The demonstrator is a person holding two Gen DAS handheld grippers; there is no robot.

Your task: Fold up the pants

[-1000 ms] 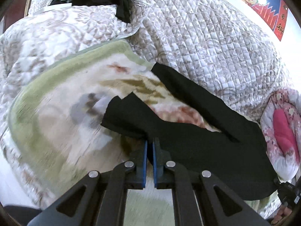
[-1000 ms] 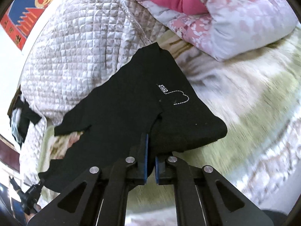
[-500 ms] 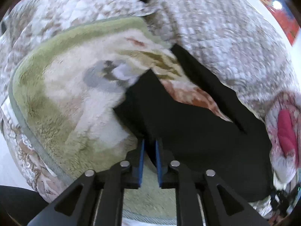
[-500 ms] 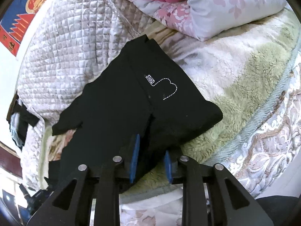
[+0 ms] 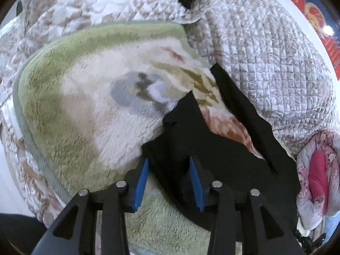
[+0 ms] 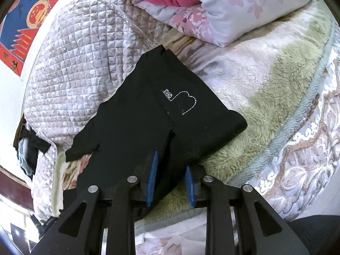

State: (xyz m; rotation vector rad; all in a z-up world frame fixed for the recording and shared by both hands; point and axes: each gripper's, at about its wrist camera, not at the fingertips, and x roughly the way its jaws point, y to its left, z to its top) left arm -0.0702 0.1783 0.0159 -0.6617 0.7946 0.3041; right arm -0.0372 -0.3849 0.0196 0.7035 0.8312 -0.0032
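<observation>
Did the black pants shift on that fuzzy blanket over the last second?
Yes. In the right wrist view, the black pants have settled flat on the fuzzy blanket, their top corner nearer the pink pillow. The right gripper has let go.

A bed under a fleecy green-edged blanket [image 5: 70, 110], a quilted cover [image 6: 85, 48] behind (floral print), a red-and-blue poster [image 6: 27, 14] on the white wall.

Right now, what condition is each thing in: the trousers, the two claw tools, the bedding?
Black pants: partly folded, lying flat on the blanket.
Left gripper: jaws opening, fabric between, not pinched.
Right gripper: open, pants edge between.
Fleece blanket: spread out.
Pink quilt: bundled.
</observation>
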